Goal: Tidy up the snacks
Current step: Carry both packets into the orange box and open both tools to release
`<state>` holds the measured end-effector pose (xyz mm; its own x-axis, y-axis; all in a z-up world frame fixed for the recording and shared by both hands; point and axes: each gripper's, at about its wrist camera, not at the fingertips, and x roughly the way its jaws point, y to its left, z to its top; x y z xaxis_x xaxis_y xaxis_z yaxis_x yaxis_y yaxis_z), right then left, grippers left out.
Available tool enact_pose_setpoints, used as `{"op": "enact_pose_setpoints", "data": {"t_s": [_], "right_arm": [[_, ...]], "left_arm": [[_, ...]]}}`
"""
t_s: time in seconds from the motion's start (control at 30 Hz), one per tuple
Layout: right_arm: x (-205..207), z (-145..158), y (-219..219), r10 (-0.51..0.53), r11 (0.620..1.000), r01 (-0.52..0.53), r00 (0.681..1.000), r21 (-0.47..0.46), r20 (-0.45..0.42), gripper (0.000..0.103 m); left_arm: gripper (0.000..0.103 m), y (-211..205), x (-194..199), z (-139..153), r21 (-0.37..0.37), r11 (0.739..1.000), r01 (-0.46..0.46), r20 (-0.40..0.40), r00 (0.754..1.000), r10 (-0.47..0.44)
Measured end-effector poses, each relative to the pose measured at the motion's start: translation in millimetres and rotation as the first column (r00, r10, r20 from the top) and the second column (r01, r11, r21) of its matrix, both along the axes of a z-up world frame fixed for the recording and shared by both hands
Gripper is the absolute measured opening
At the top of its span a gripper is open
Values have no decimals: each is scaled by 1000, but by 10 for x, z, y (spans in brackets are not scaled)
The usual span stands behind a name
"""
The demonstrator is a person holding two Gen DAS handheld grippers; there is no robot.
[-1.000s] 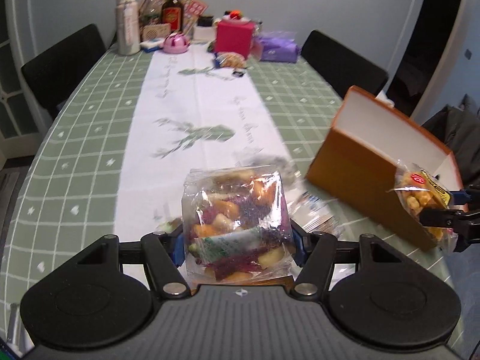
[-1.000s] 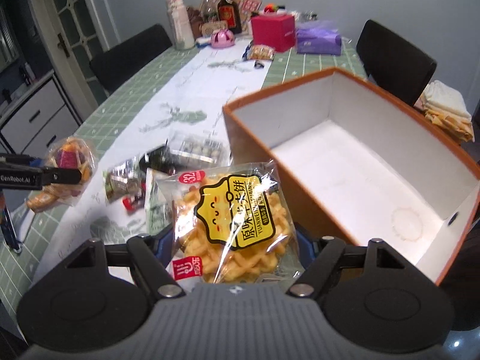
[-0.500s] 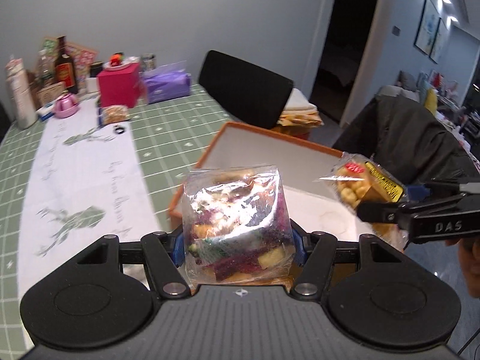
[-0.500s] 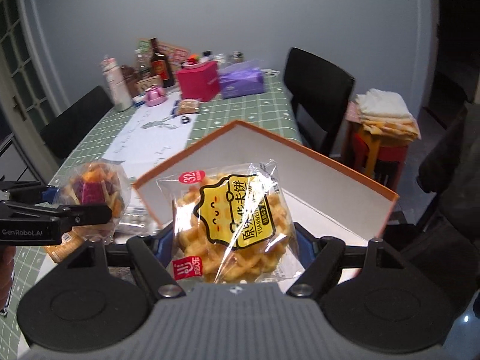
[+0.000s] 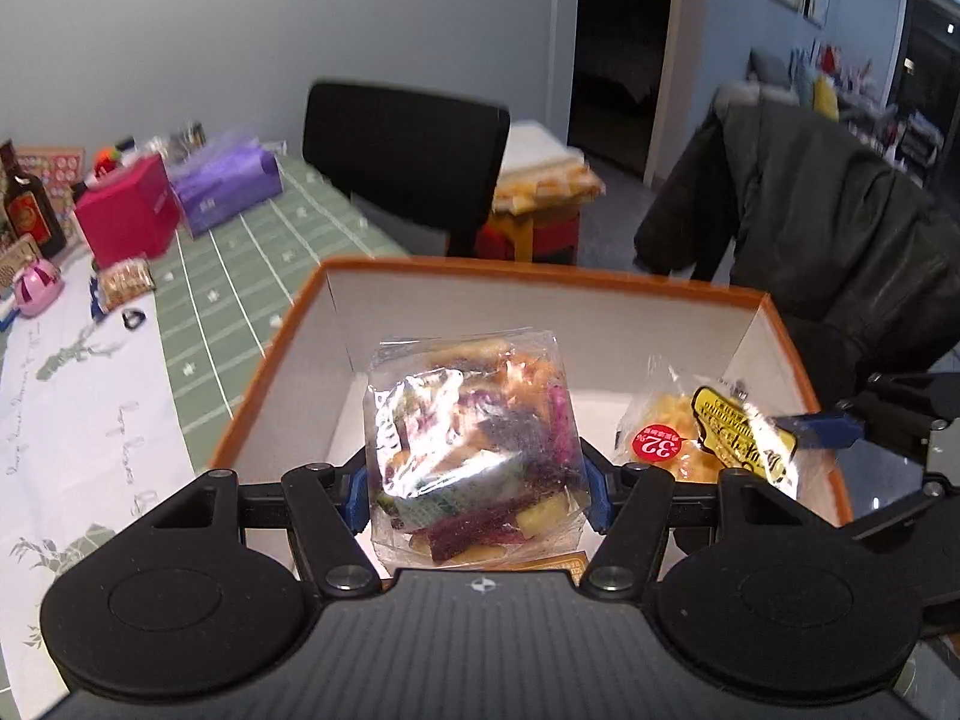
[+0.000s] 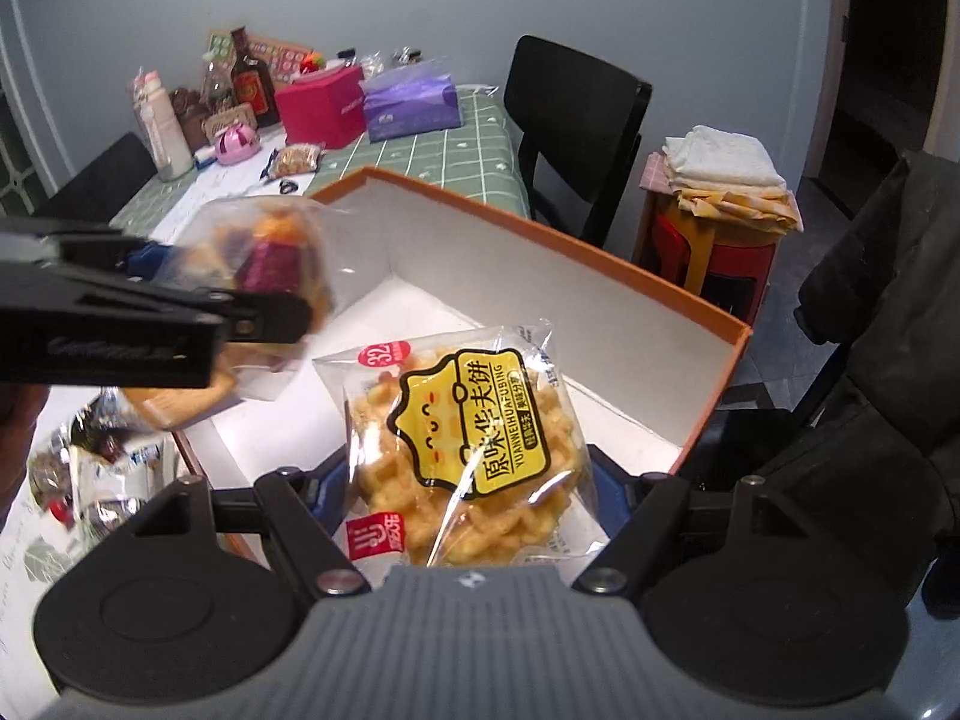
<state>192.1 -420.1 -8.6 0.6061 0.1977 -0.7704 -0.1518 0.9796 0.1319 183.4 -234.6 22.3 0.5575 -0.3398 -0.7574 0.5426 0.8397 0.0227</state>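
Left tool [image 5: 477, 489]: gripping mixed-snack bag [image 5: 474, 450], hanging over orange box [image 5: 540, 276] at bench edge.
Right tool [image 6: 468, 495]: gripping waffle-biscuit pack [image 6: 468, 450] over same box.
Risk: tools crowding, packs colliding; slippery film sliding; pack catching rim, dropping outside box.

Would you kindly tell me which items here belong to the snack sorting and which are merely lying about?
Job: mixed snack bag in left gripper; waffle packet in right gripper; orange box; loose snacks.
Bystanders: pink box, purple tissue pack, dark bottle, folded towels.
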Motion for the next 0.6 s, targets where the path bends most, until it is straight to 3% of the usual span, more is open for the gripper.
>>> {"op": "enact_pose_setpoints", "data": {"t_s": [0.27,0.6], "right_arm": [[-37,-82,162,78,992,-81,996,-95,-39,74],[-134,-93,248,169,981,-177,980,-76,-103,73]], "left_arm": [[72,-74,50,-258,206,976,65,-158,987,-32],[72,10,-170,-322,262,958,121,-252,966,-53]]}}
